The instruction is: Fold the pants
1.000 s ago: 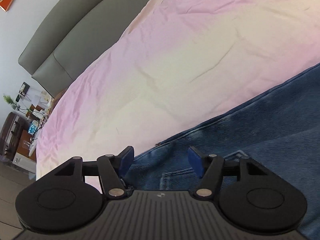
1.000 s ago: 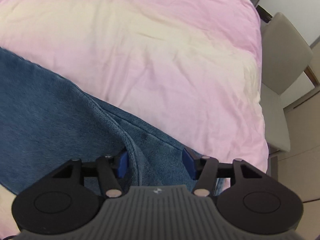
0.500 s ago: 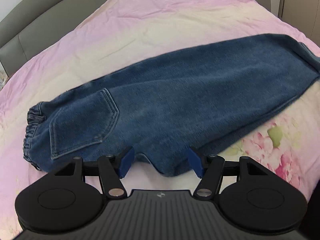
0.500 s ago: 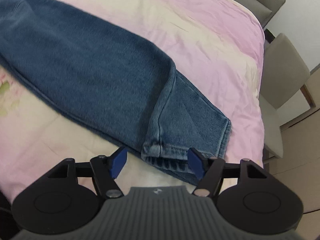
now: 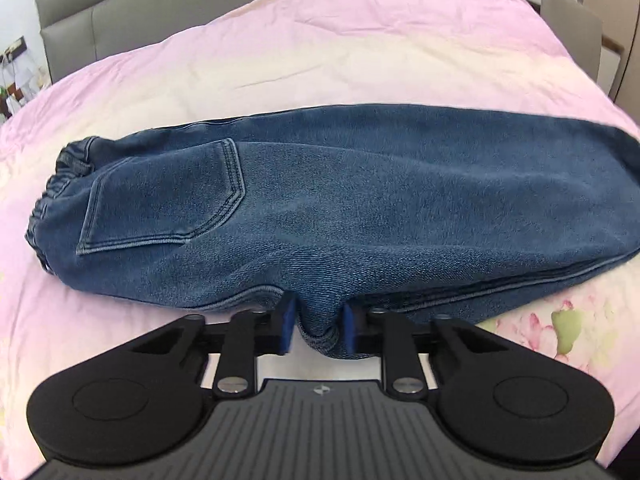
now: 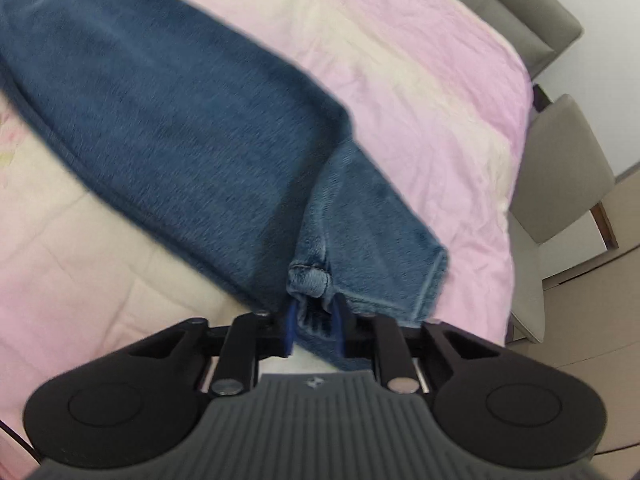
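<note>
Pants point(image 5: 340, 184) lie folded lengthwise on the bedspread point(image 5: 320, 40) ahead of my tools. My left gripper point(image 5: 316, 330) is closing, pads pinching the near crotch fold; my right gripper point(image 6: 315, 326) is closing on the leg hems.

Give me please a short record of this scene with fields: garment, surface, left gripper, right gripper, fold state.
garment: blue jeans, lying lengthwise, back pocket facing up
surface: pink quilt on a bed
left gripper: jaws closing, crotch-side edge of the jeans bunched between the pads
right gripper: jaws closing, leg hem between the pads
fold state: legs stacked one on the other; not yet folded across
</note>
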A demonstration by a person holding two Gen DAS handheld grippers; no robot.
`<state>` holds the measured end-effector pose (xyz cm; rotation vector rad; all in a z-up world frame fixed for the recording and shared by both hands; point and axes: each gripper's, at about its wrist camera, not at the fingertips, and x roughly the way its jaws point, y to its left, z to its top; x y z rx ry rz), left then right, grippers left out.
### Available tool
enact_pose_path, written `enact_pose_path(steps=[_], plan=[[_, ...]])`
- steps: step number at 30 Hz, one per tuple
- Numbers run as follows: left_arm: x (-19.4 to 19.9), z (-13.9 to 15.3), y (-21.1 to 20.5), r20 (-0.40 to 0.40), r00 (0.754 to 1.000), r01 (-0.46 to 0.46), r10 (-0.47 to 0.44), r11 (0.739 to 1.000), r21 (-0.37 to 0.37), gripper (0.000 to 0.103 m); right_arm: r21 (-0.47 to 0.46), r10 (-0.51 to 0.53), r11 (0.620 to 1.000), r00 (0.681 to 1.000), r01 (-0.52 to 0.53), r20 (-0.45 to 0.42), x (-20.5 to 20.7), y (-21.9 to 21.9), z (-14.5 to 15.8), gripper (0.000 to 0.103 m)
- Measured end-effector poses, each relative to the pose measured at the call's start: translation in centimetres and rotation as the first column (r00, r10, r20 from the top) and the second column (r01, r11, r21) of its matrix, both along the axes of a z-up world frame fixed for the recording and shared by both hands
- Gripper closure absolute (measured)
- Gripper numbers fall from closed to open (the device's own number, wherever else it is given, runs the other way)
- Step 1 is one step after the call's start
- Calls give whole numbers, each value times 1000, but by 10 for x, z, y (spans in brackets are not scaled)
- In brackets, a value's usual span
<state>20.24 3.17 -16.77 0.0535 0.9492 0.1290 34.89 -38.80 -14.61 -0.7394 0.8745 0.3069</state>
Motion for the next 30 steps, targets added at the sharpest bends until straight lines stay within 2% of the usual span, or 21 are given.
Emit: enact_pose_path(steps=[1,3,5,9,13,17,20,22,24,28,30], plan=[[2,-1,-2,-11,1000,5,-5,1000,20,83,10,-28,1000,999,28,24,6,-6,9,101],[3,-2,-6,-19,1000,4,-3,999,40,85,10,-101,995,992,101,80,26,-19,23,103],[2,-3,-8,-26,1000,-3,4,999,50,86,32,-178,984,979,176,100,50,-34,30,103],[1,-7,-8,-29,999,-16,18,998,60,87,46,-309,951,944,306,114,101,-61,22,103],[-1,-9,-7,-47,998,-37,39,998,40,87,84,-409,911,910,403,69,126,-83,8,103],[1,-10,-6,-46,998,-42,44,999,35,87,166,-449,877,892,451,-49,115,-98,3,103],[1,-11,-11,-42,999,-16,19,997,74,87,270,-474,825,868,496,-147,92,-108,0,100],[0,-14,-15,-40,999,3,1,994,106,85,328,-492,781,846,532,-203,72,-115,-6,85],[-1,-16,-18,-42,999,8,-3,993,119,78,363,-511,741,825,565,-240,56,-120,-12,74],[-1,-21,-26,-46,998,46,-38,984,172,75,426,-554,643,771,636,-315,40,-130,-28,73],[0,-23,-26,-46,999,32,-25,986,166,75,448,-583,588,737,673,-342,40,-134,-36,73]])
